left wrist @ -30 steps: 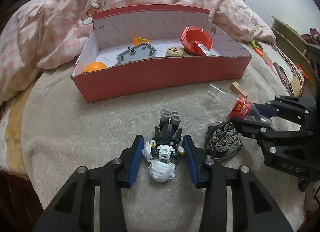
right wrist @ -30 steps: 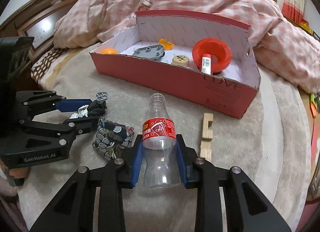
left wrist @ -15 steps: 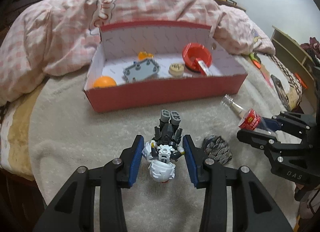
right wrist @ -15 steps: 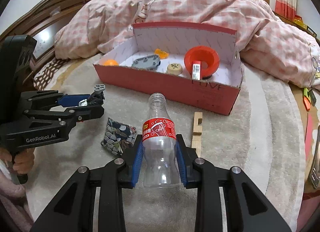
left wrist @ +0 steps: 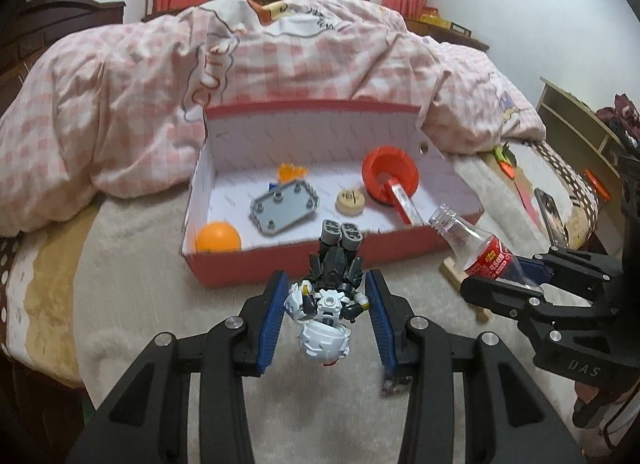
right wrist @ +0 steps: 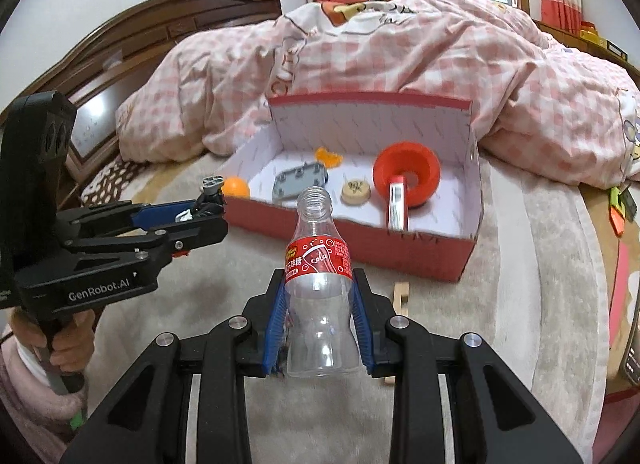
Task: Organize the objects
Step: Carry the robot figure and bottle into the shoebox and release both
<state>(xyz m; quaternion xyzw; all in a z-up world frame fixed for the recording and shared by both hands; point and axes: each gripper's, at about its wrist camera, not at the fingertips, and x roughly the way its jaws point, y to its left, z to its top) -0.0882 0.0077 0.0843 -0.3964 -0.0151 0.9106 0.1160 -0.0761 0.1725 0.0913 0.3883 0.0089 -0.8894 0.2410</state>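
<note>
My left gripper (left wrist: 326, 312) is shut on a black-and-white toy robot (left wrist: 330, 300) and holds it in the air in front of the red box (left wrist: 280, 264). It also shows in the right wrist view (right wrist: 188, 220). My right gripper (right wrist: 320, 316) is shut on an empty clear cola bottle (right wrist: 320, 284), neck pointing at the red box (right wrist: 400, 252). In the left wrist view the bottle (left wrist: 476, 252) hangs at the box's right end.
The box holds an orange ball (left wrist: 218, 236), a grey plate (left wrist: 282, 210), a wooden disc (left wrist: 350, 200), an orange piece (left wrist: 292, 172) and a red funnel (left wrist: 390, 174). A wooden block (right wrist: 400, 296) lies on the blanket. A pink quilt (left wrist: 280, 60) is piled behind.
Both grippers have risen off the blanket with their objects and moved toward the box. The patterned pouch has dropped out of view beneath them.
</note>
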